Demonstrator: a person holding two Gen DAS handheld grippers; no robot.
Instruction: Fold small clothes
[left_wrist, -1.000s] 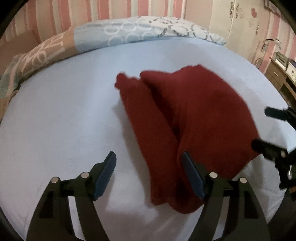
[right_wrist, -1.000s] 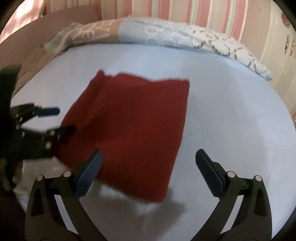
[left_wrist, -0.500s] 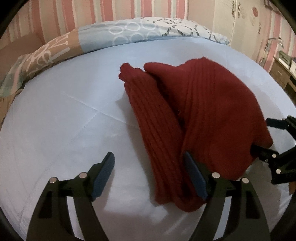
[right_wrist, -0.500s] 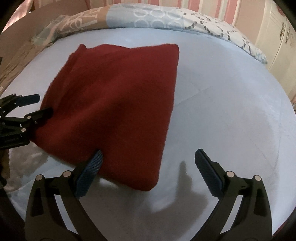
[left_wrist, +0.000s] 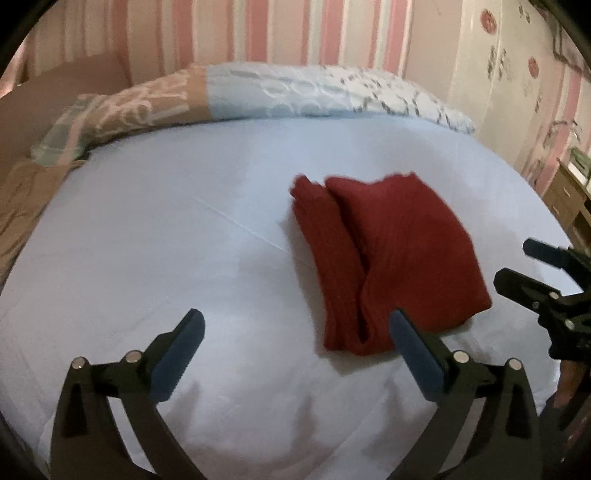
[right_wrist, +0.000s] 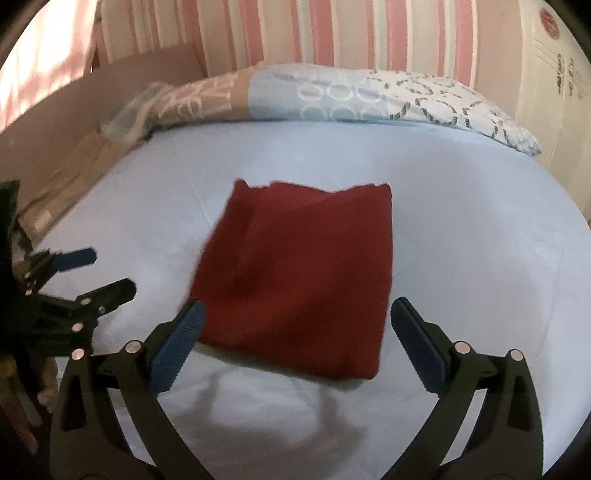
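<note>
The red knit garment (left_wrist: 391, 258) lies on the bed (left_wrist: 166, 240), on the pale blue sheet, approx. in the middle and well short of the patterned pillow (right_wrist: 369, 96) at the head of the bed. It is already a compact, almost rectangular packet: from the right wrist view the top face is flat and the edges are rather straight, w/ only a small uneven line on the edge toward the pillow. From the left wrist view a narrower rolled or folded part runs along the side of the packet away from the right claw, and it looks thicker there than on the flat side.

The left claw (left_wrist: 295, 354) is spread wide and holds nothing; its right finger (left_wrist: 417, 354) overlaps the near corner of the garment in the view, but I cannot tell if it touches. The right claw (right_wrist: 295, 343) is also spread wide and empty, and it hangs over the near edge of the garment, above the cloth as far as I can judge.

My judgement: the folding of this piece is done or nearly done. What is left is perhaps to press the thicker side flat, or to put the packet aside. No other clothes to fold are visible on the bed in these views, so I cannot say if more pieces wait.
</note>
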